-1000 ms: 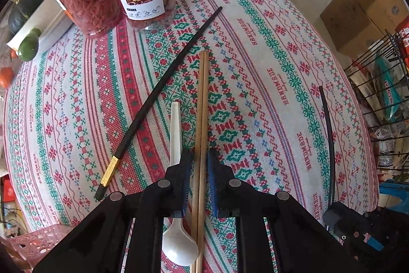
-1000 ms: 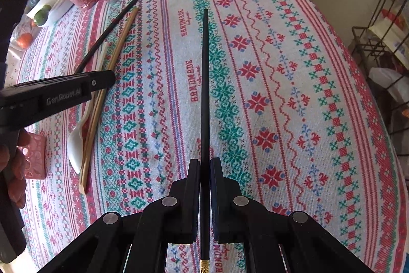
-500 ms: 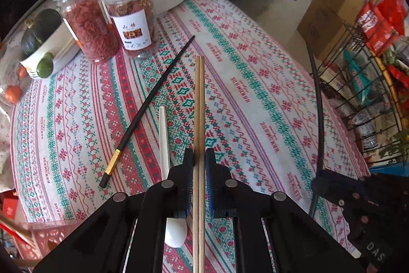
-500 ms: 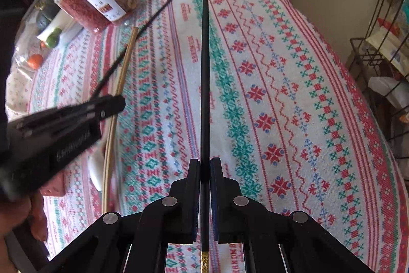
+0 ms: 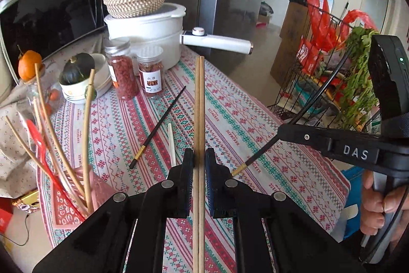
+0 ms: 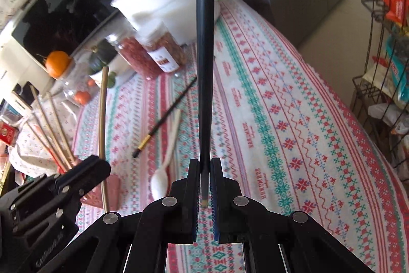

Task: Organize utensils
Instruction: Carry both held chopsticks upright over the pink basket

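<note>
The left hand-held gripper [image 5: 199, 157] is clamped tight on a pair of wooden chopsticks [image 5: 199, 104], which run straight ahead between its pads and stand clear above the counter [image 5: 255, 124]. The right hand-held gripper [image 6: 204, 170] is pinched shut on one black chopstick [image 6: 205, 42] that points forward past its tips, also lifted off the cloth; in the left wrist view the gold-banded end of this chopstick sticks out behind that gripper's fingers. A hand [image 5: 378, 209] grips the right tool's handle.

Ahead of the left gripper and a little to its left, a second black chopstick [image 5: 158, 127] and a white spoon [image 6: 166, 157] lie on the counter, just beside each other. Further left, a pink holder [image 5: 76, 198] stands with several wooden chopsticks leaning in it. Two jars [image 5: 138, 76] and a white pot [image 5: 148, 27] sit at the counter's far end.
</note>
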Motion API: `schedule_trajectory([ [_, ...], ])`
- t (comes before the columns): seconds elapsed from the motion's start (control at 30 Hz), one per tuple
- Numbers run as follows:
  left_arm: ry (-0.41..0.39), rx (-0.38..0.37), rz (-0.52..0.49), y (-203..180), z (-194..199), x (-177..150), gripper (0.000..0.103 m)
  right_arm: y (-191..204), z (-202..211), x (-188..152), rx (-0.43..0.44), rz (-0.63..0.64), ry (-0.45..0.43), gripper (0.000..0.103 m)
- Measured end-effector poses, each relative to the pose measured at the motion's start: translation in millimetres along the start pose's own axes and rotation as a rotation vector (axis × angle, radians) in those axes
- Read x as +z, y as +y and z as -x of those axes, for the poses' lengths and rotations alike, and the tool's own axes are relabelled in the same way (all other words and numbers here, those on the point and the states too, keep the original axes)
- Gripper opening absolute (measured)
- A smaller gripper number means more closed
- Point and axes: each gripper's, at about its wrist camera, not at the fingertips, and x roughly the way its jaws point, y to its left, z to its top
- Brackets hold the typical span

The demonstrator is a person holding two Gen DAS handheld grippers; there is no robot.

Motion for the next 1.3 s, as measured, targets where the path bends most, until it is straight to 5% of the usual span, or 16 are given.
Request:
schedule_trajectory([
  [0.43, -0.224, -0.022, 0.060, 29.5, 81.2, -15.0, 0.009, 47.3, 23.3, -1.8, 0.056, 0.120, -0.168, 0.005],
  [0.73, -0.389, 0.071, 0.188, 79.1, 115.6, -8.3, 0.009, 82.2, 14.4, -0.7, 0.120, 0.145, -0.193, 0.005],
  [0.9, -0.512, 0.179, 0.233, 104.9, 105.3, -13.6, 0.009, 96.9, 5.5, -1.9, 0.135, 0.151, -0.192, 0.005],
  [1.3, -0.552, 0.321, 0.161, 130.4, 51.3, -18.4, 0.010, 107.7, 0.6, -7.6, 0.123, 0.180, -0.181, 0.005],
])
